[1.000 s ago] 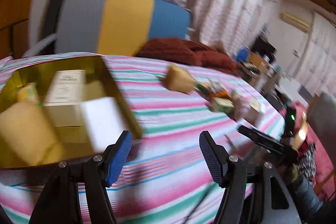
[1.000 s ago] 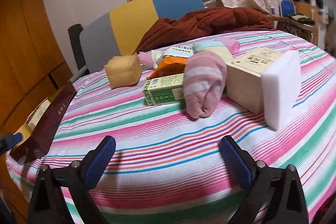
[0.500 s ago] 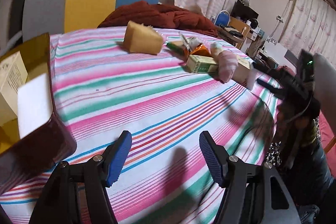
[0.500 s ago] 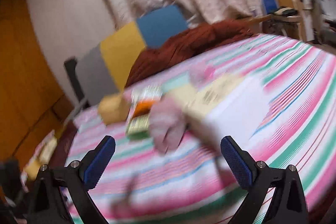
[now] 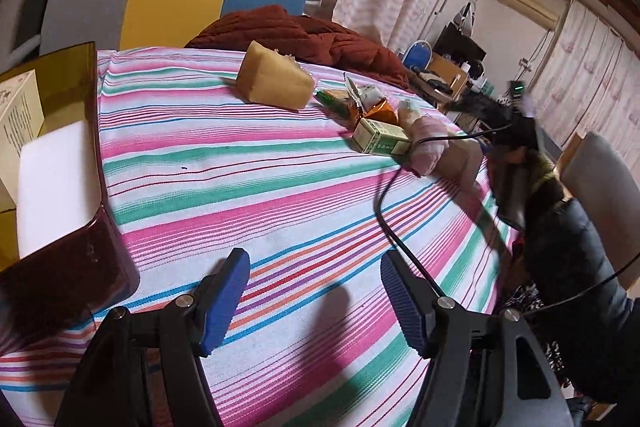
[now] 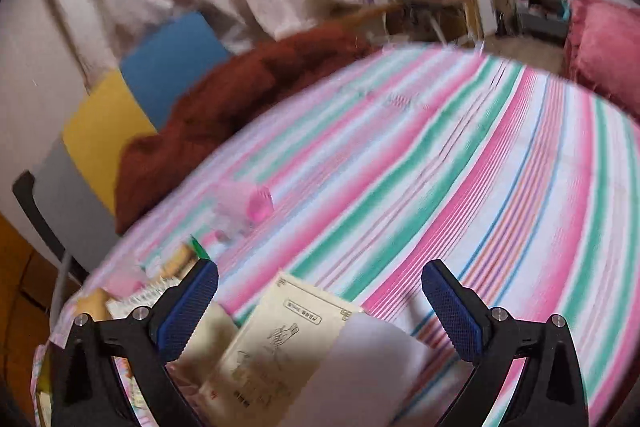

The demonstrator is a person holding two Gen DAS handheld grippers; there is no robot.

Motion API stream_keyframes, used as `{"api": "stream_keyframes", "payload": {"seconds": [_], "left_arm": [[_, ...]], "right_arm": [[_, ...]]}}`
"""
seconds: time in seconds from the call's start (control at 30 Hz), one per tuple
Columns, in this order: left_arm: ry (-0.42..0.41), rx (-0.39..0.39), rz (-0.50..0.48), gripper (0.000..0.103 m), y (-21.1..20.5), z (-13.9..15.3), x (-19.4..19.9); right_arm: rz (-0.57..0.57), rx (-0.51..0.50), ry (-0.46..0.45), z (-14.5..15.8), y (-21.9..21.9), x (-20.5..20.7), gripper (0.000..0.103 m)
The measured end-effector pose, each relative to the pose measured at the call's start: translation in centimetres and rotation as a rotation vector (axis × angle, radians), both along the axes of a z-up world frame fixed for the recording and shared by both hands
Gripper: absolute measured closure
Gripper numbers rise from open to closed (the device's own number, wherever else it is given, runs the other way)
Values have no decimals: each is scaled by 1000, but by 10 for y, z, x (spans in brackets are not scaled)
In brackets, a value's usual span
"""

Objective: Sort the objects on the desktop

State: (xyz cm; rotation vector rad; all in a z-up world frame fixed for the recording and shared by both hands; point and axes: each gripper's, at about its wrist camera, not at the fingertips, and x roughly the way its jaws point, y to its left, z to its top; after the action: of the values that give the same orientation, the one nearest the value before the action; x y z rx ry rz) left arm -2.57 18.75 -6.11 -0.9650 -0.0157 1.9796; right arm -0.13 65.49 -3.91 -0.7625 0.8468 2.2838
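Two handheld grippers were in view, each with two blue-padded fingers spread wide and holding nothing. The left gripper (image 5: 316,297) hovered over a round table covered by a striped cloth (image 5: 248,187) in pink, green and white. On its left stood one brown translucent bin (image 5: 76,267), holding one white foam block (image 5: 56,187) and one cream printed box (image 5: 18,115). Across the table lay one tan sponge-like block (image 5: 274,83), and just past it a cluster: one orange snack packet (image 5: 374,109), one green-and-white carton (image 5: 380,141) and one pink striped rolled sock (image 5: 430,145), lying close together. Only this view showed the bin, a black cable (image 5: 394,223) and a dark-sleeved arm (image 5: 568,239) at the right edge. The right gripper (image 6: 320,307) view was motion-blurred; it alone showed one cream illustrated box (image 6: 276,351) with one white foam block (image 6: 368,371) against it, directly below the open fingers, and one pink cylinder (image 6: 248,205) farther off on the cloth. One dark red quilted blanket (image 5: 296,35) appeared in both views.
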Motion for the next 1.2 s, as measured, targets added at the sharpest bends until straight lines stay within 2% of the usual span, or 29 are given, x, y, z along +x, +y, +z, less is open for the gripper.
{"api": "stream_keyframes", "payload": {"seconds": [0.07,0.17,0.27,0.37,0.57,0.7,0.77,0.87,0.97,1.03,1.2], "left_arm": [[-2,9,-3,34,-1,0,0],[-6,19,-4,34,-1,0,-1],[-14,32,-6,34,-3,-1,-1],[-30,44,0,34,-5,0,-3],[-34,36,14,34,-5,1,-1],[-26,16,23,34,-8,3,3],[-24,-1,27,34,-7,4,4],[-9,-41,33,34,-3,8,5],[18,-66,24,34,7,14,3],[30,-63,11,34,15,20,1],[16,-31,-56,33,46,35,-5]], "right_arm": [[89,-51,-4,-9,-6,-10,0],[225,-19,-8,-13,-33,-17,0],[388,-36,27,-17,-63,-19,0],[489,1,43,-18,-92,-16,0],[620,-40,134,-19,-126,-4,0],[695,-107,214,-18,-141,4,0],[641,-92,243,-17,-143,11,0],[460,-62,303,-13,-123,32,0],[321,-51,292,-19,-103,48,0],[278,-109,311,-29,-89,55,0],[286,-73,326,-30,-93,58,0]]}}
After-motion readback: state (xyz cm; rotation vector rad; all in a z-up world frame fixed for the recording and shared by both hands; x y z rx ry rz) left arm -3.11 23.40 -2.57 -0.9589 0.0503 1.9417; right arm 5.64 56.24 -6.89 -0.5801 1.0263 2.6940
